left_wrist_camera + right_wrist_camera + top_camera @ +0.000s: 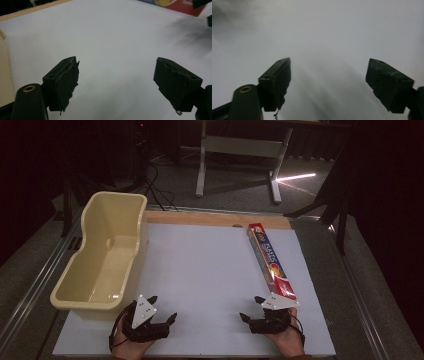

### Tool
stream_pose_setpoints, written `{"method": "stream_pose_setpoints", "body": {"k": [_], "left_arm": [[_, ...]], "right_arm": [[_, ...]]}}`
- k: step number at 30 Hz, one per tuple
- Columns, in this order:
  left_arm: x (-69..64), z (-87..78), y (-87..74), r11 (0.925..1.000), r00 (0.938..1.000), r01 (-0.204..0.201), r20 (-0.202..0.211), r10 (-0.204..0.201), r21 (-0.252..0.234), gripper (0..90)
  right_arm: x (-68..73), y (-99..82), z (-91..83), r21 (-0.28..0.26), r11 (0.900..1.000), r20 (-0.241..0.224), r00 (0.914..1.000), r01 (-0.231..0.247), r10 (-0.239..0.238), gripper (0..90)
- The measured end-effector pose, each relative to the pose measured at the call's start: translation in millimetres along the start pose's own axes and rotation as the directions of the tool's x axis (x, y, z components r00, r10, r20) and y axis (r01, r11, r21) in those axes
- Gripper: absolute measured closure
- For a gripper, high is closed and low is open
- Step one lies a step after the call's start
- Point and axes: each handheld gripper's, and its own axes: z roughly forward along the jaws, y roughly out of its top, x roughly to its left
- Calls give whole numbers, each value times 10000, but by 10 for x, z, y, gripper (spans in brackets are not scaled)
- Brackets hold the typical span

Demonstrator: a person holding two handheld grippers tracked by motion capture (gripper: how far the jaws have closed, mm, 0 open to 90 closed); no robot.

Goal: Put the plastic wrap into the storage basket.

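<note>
A long red and blue box of kitchen wrap [270, 261] lies lengthwise on the right half of the white sheet [210, 270]; its red end [175, 5] shows at the top of the left gripper view. A cream plastic tub [102, 257] stands empty at the left. My left gripper [162, 308] rests near the front edge just right of the tub's near corner, open, with nothing between its fingers [66, 82]. My right gripper [252, 307] sits by the box's near end, open and empty, its fingers [278, 80] over bare white sheet.
The sheet covers a wooden tabletop [215, 218] whose far strip shows beyond it. Metal rails [30, 290] run along both sides. A white desk frame [240, 150] and cables [157, 185] stand on the dark floor behind.
</note>
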Motion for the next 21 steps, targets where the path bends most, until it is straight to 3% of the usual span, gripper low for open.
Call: {"method": "stream_pose_setpoints", "body": {"k": [1, 8, 21], "left_arm": [[24, 10, 7, 9997, 9997, 232, 24, -232, -88, 195], [32, -15, 17, 9987, 9996, 255, -108, -260, -430, 198], [57, -30, 17, 9978, 9988, 356, -321, -374, -552, 199]], "right_arm": [[-10, 1, 5, 18, 10000, -35, 10000, -37, 37, 215], [-17, 6, -21, -177, 9997, -285, 9994, -196, 191, 274], [-23, 86, 14, -245, 9995, -447, 9988, -204, 193, 292]]}}
